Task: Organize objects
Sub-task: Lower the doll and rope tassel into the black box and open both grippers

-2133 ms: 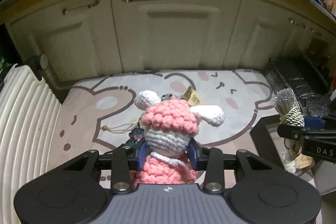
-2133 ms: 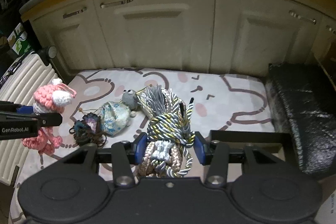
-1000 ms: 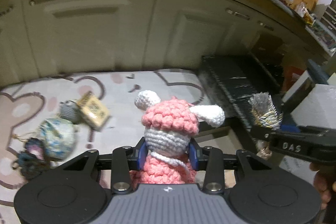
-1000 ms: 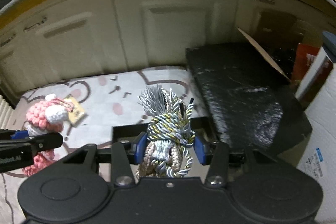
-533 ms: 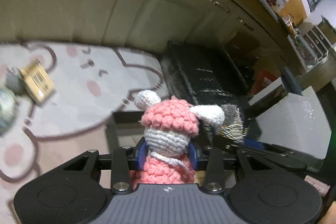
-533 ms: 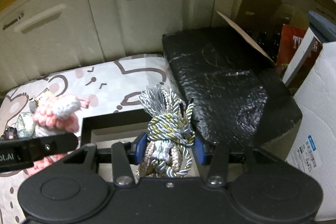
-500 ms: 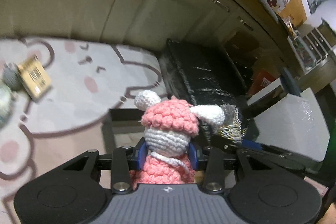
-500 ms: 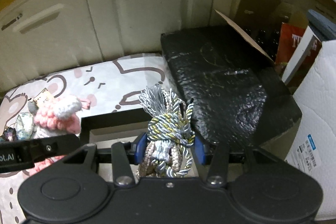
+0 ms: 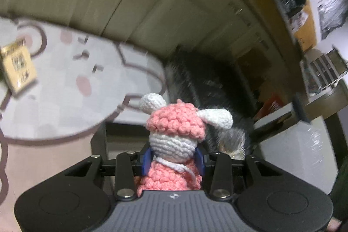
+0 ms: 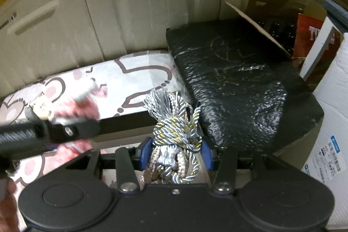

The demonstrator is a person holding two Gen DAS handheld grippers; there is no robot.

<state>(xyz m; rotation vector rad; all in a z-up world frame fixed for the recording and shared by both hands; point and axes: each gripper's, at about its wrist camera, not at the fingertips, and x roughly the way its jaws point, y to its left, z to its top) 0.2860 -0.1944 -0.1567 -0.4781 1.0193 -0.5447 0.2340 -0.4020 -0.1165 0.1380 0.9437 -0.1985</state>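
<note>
We hold doll in left gripper, cord bundle in right gripper, both clamped; box just below-ahead; right nearer.

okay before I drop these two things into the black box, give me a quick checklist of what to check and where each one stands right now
1. Left gripper shut on the crochet doll: ok.
2. Right gripper shut on the cord bundle: ok.
3. Black box below and ahead of both grippers: ok.
4. Box floor free to take both items: cannot tell, mostly hidden.
5. The two grippers apart from each other: cannot tell, the left one is blurred and crosses close by.
6. Yellow packet on the mat, out of the way: ok.
</note>
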